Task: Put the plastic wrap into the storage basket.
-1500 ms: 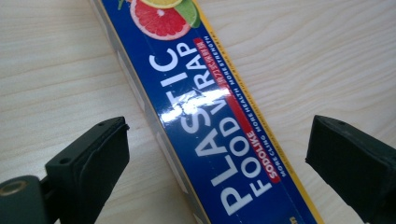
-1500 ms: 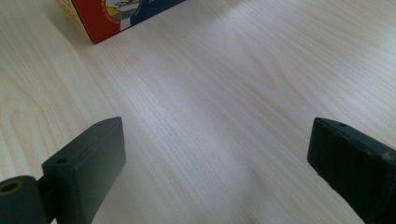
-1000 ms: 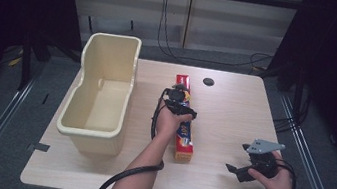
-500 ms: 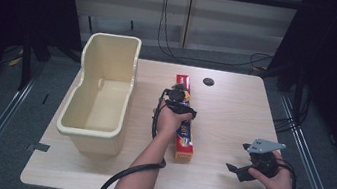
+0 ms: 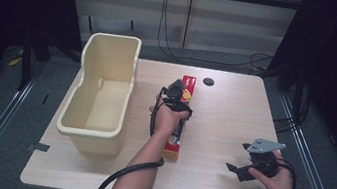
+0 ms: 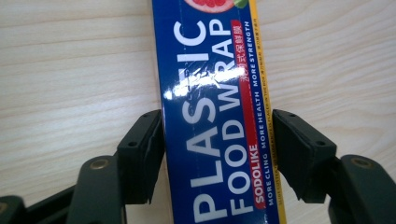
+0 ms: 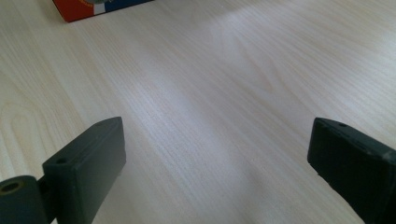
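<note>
Long blue, red and yellow cardboard box of plastic food wrap (image 5: 179, 126) lying flat near the middle of the pale wooden counter (image 5: 223, 118), lengthwise away from the person, just beside the cream plastic tub (image 5: 100, 94) but apart from it. Left claw (image 6: 218, 154) set down over the box about midway along it, jaws having just been closing, now pressed against both long edges of the blue face, printed "PLASTIC FOOD WRAP" between them; seen from above as the left claw (image 5: 176, 98) under the left hand (image 5: 166, 120), cable trailing back along the forearm. Right claw (image 7: 217, 163) held well apart from the box, low over bare counter on the person's right, jaws spread wide with nothing between them; a red corner of the box (image 7: 100, 8) at the top edge of that view. From above, right claw (image 5: 236, 169) gripped in the right hand (image 5: 277, 181), grey three-cornered plate on top. Small dark round hole (image 5: 208, 82) in the counter beyond the box's far end.
</note>
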`<action>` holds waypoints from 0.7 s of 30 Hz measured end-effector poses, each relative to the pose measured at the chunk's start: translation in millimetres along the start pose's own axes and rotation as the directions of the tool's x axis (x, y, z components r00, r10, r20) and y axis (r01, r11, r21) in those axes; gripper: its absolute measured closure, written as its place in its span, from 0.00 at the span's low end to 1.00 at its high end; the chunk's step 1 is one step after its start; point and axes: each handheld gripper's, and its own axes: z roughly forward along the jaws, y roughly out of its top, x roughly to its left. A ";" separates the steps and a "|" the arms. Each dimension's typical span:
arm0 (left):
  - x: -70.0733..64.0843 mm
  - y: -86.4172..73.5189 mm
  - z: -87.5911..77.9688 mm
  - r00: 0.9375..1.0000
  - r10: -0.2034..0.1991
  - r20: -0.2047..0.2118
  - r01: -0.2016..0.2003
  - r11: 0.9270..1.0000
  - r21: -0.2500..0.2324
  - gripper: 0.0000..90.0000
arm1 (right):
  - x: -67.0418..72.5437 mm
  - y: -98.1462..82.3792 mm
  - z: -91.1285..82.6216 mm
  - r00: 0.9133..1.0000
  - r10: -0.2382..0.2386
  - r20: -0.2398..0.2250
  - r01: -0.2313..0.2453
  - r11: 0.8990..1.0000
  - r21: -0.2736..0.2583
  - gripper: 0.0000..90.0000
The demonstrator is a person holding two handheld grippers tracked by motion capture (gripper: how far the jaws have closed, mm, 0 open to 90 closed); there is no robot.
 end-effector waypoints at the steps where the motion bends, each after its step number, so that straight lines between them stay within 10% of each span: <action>1: -0.7 -0.1 0.0 1.000 0.003 -0.009 -0.003 1.000 0.002 0.42 | 0.1 0.2 0.0 1.000 0.000 0.000 0.000 1.000 -0.001 0.05; 21: -7.6 15.4 13.5 0.996 0.025 -0.083 -0.021 0.999 0.043 0.41 | -2.1 1.4 0.8 1.000 -0.006 -0.002 0.006 1.000 -0.004 0.05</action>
